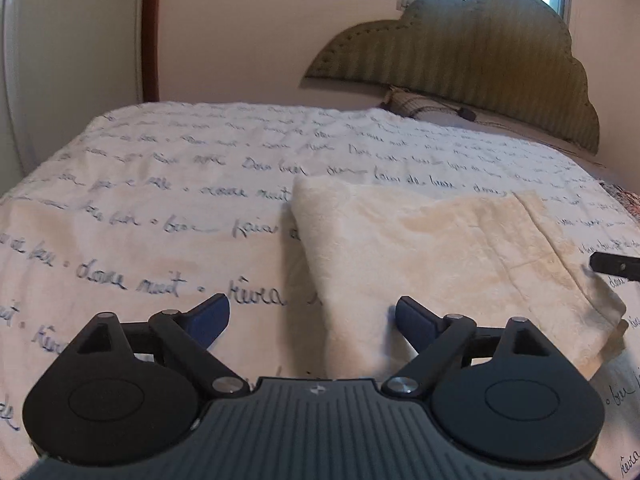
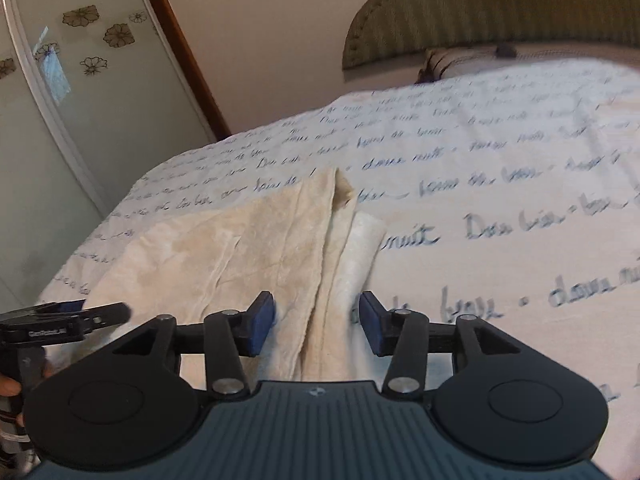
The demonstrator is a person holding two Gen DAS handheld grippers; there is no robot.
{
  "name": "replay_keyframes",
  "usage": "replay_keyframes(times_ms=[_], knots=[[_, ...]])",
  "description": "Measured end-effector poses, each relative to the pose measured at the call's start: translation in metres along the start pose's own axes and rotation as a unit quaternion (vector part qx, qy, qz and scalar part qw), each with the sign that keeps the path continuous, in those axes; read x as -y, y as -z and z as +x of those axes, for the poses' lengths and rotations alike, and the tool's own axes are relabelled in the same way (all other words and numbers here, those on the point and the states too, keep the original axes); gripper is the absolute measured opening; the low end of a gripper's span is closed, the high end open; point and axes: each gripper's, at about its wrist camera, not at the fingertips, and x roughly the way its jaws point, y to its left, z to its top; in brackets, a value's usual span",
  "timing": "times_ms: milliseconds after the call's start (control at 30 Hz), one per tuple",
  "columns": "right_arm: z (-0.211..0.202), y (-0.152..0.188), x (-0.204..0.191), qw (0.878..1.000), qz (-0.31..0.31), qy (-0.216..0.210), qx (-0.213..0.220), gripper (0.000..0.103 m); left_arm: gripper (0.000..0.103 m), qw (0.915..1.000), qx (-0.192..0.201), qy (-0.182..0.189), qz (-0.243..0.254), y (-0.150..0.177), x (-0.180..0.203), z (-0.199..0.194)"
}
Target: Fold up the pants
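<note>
while both gape | 2 tools (image 1: 312, 320) (image 2: 317, 322) | 1 folded pants (image 1: 440, 260)

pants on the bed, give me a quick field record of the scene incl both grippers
pants: cream, folded into a flat stack, lying on the bedspread
bedspread: white with blue handwriting print
left gripper: open, nothing between the pads, at the stack's left near edge
right gripper: open, pads apart over the stack's layered right edge, not pressing it
headboard: green, striped, against the wall
pillow: below the headboard
</note>
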Motion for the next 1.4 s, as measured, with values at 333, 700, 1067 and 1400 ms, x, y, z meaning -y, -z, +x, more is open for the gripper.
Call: replay_keyframes(times_ms=[333, 700, 1067, 1400], knots=[[0.052, -0.048, -0.084, 0.990, -0.137, -0.008, 0.026, 0.047, 0.097, 0.9997, 0.002, 0.024, -0.001, -0.058, 0.042, 0.021], [0.074, -0.019, -0.051, 0.992, -0.114, 0.048, -0.017, 0.046, 0.093, 0.9954, -0.080, 0.016, -0.049, -0.030, 0.022, 0.070], [0.002, 0.049, -0.065, 0.986, -0.165, 0.013, -0.008, 0.047, 0.103, 0.9986, -0.035, 0.023, 0.033, 0.039, 0.053, 0.003], [-0.009, 0.071, -0.071, 0.988, -0.152, 0.041, 0.010, 0.053, 0.102, 0.9995, -0.010, -0.006, 0.029, 0.056, 0.051, -0.012]])
